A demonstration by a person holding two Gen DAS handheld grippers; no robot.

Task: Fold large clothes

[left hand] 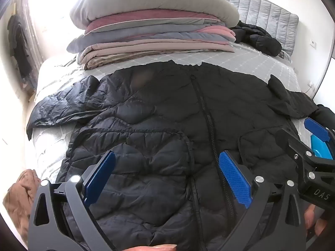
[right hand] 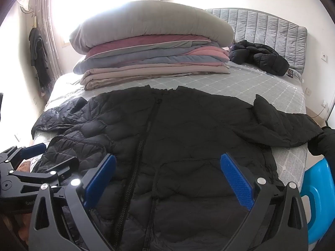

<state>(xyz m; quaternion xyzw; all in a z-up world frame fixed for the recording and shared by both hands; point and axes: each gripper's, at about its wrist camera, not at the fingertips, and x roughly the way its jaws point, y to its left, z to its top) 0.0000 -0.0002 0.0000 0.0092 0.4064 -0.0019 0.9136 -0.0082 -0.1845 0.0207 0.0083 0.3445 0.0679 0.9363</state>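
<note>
Jacket [left hand: 167,125] flat on bed [right hand: 240,83], zipper [left hand: 209,125] running away from me; my left gripper [left hand: 167,177] and right gripper [right hand: 167,179] both wide open, empty, over hem.

Left gripper [left hand: 167,177] and right gripper [right hand: 168,181] hover side by side, each with blue-padded fingers spread wide and holding nothing. The person's fingers [left hand: 312,215] show at the right gripper's handle in the left wrist view.

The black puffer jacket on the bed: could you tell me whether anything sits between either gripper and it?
Nothing visible does. The black puffer jacket lies spread flat, and the open left gripper and right gripper hover directly over its lower front.
</note>
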